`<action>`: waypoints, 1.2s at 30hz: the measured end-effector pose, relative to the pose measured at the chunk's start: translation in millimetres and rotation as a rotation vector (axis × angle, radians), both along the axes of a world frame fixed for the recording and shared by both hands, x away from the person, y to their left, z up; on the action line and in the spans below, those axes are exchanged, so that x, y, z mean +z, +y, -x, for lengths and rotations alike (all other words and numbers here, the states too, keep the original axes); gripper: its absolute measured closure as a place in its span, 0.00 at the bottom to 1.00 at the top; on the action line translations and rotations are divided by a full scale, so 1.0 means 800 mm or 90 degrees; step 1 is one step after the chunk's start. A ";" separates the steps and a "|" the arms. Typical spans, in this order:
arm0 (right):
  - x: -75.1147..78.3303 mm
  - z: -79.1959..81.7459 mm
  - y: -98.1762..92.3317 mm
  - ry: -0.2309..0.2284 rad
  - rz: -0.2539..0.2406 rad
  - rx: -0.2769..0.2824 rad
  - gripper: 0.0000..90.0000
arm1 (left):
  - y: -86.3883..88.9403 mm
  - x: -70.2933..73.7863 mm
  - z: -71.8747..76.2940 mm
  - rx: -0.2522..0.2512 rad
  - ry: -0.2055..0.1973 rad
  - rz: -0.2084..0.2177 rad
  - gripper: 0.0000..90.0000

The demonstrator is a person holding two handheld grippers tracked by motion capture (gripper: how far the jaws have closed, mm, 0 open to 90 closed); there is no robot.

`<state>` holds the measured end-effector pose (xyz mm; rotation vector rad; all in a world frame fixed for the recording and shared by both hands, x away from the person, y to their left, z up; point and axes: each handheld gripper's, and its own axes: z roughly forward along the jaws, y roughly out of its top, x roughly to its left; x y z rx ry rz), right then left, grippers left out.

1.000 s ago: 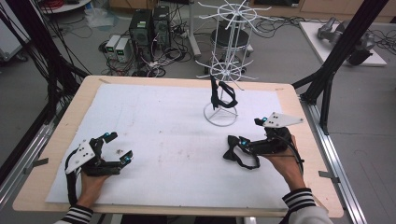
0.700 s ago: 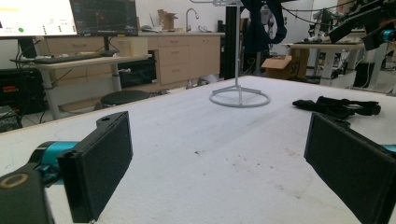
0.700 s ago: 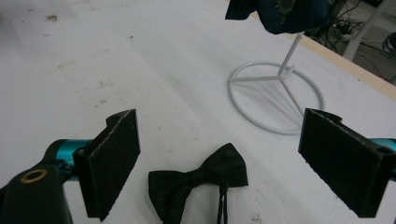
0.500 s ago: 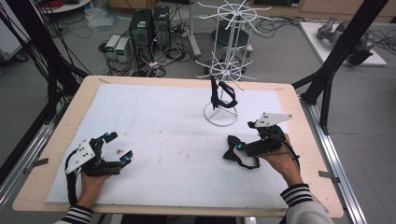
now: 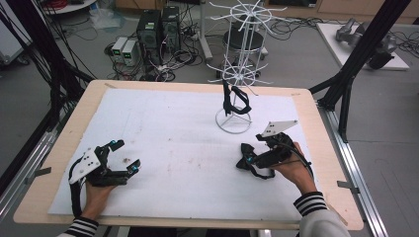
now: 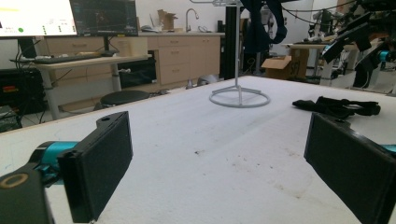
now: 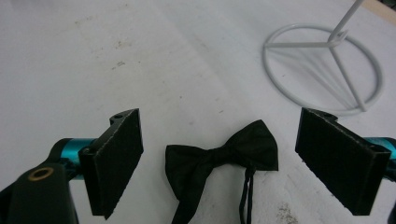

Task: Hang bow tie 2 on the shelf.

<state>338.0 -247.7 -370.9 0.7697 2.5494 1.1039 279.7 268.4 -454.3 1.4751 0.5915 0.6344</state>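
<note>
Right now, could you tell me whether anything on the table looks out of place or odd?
Only small things. A black bow tie lies loose on the white table cover between the open jaws of the right hand-held gripper, while another black item hangs on the white wire stand. The cover also has dark smudges.

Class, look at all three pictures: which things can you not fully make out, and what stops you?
1. Bow tie: right gripper view, its strap runs off the bottom edge.
2. Bow tie in the high view: partly covered by the right gripper.
3. Dark item hanging on the white stand: high view, too small to identify; left gripper view, cut off by the top edge.
</note>
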 end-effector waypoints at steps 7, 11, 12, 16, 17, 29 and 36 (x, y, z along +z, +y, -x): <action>-0.006 -0.002 0.008 0.019 0.018 0.008 0.16 | 0.000 0.000 0.000 0.000 0.000 0.001 0.09; -0.011 -0.007 0.010 0.027 0.031 0.009 0.16 | 0.000 0.000 0.000 0.000 0.000 0.001 0.09; -0.012 -0.007 0.012 0.031 0.036 0.010 0.16 | 0.000 0.000 0.000 0.000 0.000 0.001 0.09; -0.018 -0.006 0.020 0.043 0.046 0.022 0.16 | 0.000 0.000 0.000 0.000 0.000 0.001 0.09; -0.020 -0.006 0.022 0.047 0.048 0.024 0.16 | 0.000 0.000 0.000 0.000 0.000 0.001 0.09; -0.033 -0.012 0.028 0.090 0.088 0.032 0.18 | 0.000 0.000 0.000 -0.001 0.000 0.002 0.09; -0.040 -0.014 0.033 0.113 0.117 0.040 0.23 | 0.000 0.000 0.000 -0.001 0.000 0.002 0.09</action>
